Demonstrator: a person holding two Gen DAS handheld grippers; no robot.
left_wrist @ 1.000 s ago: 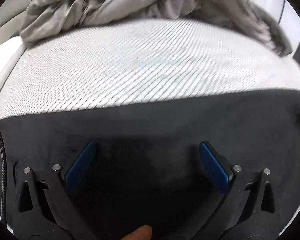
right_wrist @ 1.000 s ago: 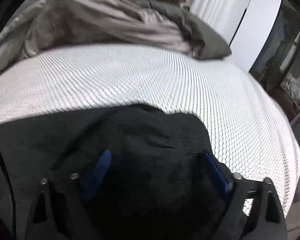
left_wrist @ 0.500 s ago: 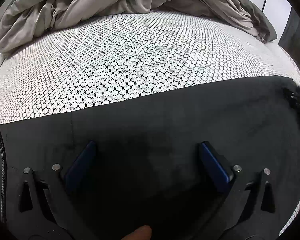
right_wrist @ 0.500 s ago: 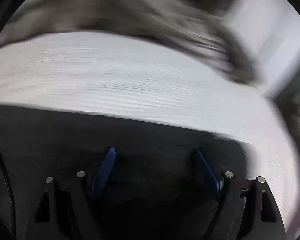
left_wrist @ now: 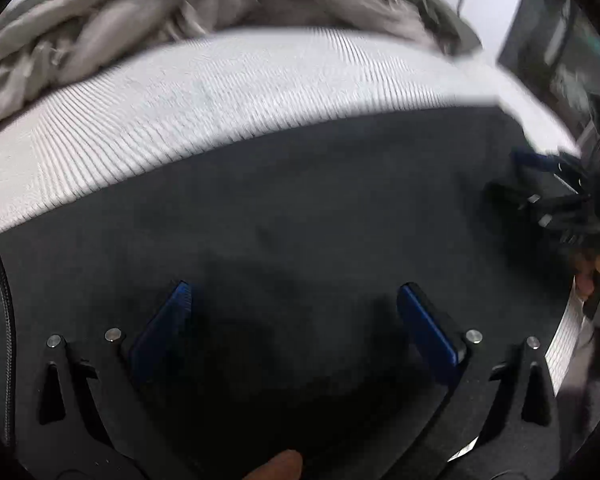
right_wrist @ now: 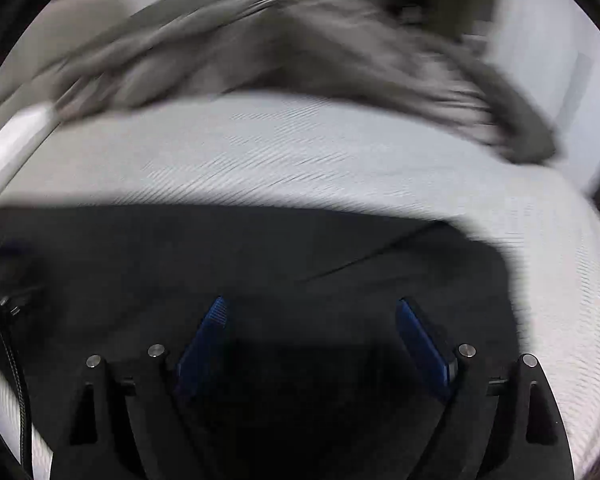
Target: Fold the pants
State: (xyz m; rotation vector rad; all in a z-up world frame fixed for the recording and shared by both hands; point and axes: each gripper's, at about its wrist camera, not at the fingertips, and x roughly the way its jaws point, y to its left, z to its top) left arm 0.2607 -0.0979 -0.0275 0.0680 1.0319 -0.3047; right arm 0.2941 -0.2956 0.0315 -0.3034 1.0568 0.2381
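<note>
Black pants [left_wrist: 320, 208] lie flat on a white patterned mattress [left_wrist: 220, 92]; they also show in the right wrist view [right_wrist: 260, 248], with a diagonal fold line near their right end. My left gripper [left_wrist: 294, 304] is open and empty, its blue fingers [left_wrist: 424, 328] spread just above the black cloth. My right gripper [right_wrist: 310, 316] is open and empty over the right part of the pants. The right gripper also shows at the right edge of the left wrist view [left_wrist: 552, 184]. Both views are blurred by motion.
A crumpled grey duvet [left_wrist: 180, 12] is heaped along the far side of the mattress; it also shows in the right wrist view [right_wrist: 300, 40]. The mattress edge [right_wrist: 572, 280] runs down the right. A white wall and dark furniture stand beyond at the right.
Both grippers have swung sideways over the pants and stayed open. The right gripper has come into the left wrist view at the right edge. The pants lie flatter at the right end than a second ago.
</note>
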